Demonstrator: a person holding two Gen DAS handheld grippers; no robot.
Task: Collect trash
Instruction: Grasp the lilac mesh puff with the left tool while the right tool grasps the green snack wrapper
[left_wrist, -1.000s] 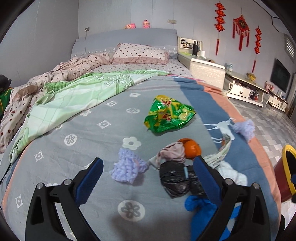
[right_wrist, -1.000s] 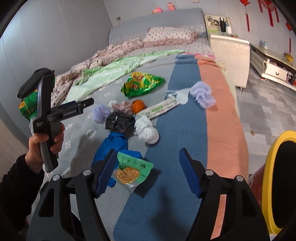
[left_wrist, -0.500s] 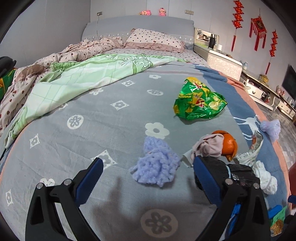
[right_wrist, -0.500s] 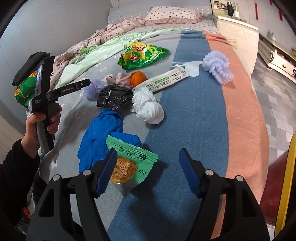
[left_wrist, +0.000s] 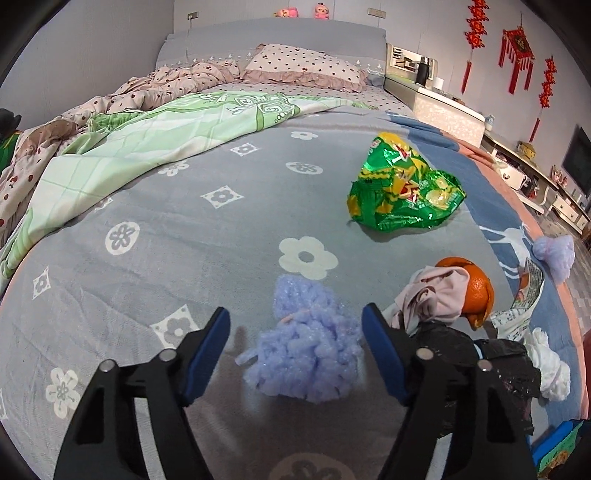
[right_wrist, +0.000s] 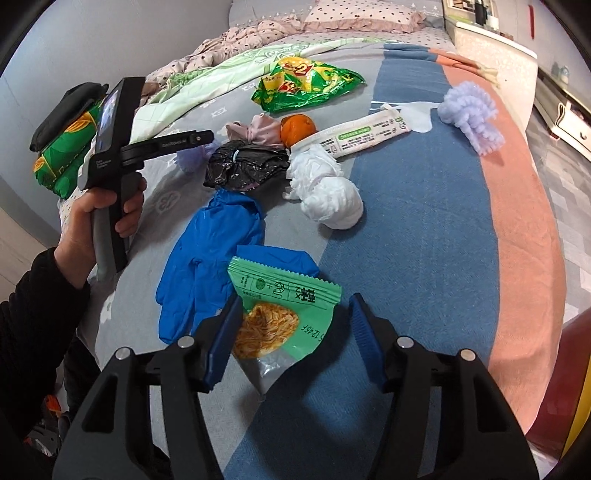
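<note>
Trash lies on the bed. My left gripper (left_wrist: 295, 321) is open, its blue fingers on either side of a fluffy lilac ball (left_wrist: 306, 354). Right of it lie a pinkish cloth (left_wrist: 436, 295), an orange (left_wrist: 478, 291), a black bag (left_wrist: 491, 362) and a green crisp bag (left_wrist: 402, 188). My right gripper (right_wrist: 291, 314) is open around a green snack packet (right_wrist: 280, 306) that lies on blue gloves (right_wrist: 210, 254). Beyond are a white wad (right_wrist: 328, 192), a black bag (right_wrist: 247, 166), a long white wrapper (right_wrist: 358, 134) and a second lilac ball (right_wrist: 469, 114).
Crumpled quilts and pillows (left_wrist: 303, 66) fill the head of the bed. A white cabinet (left_wrist: 436, 107) stands at the bed's right. A red and yellow bin (right_wrist: 576, 373) stands on the floor at the right. The left hand with its gripper body (right_wrist: 110, 147) shows in the right wrist view.
Both grippers moved forward and down: the left now straddles the lilac ball, the right now straddles the green snack packet. Both stayed open.
</note>
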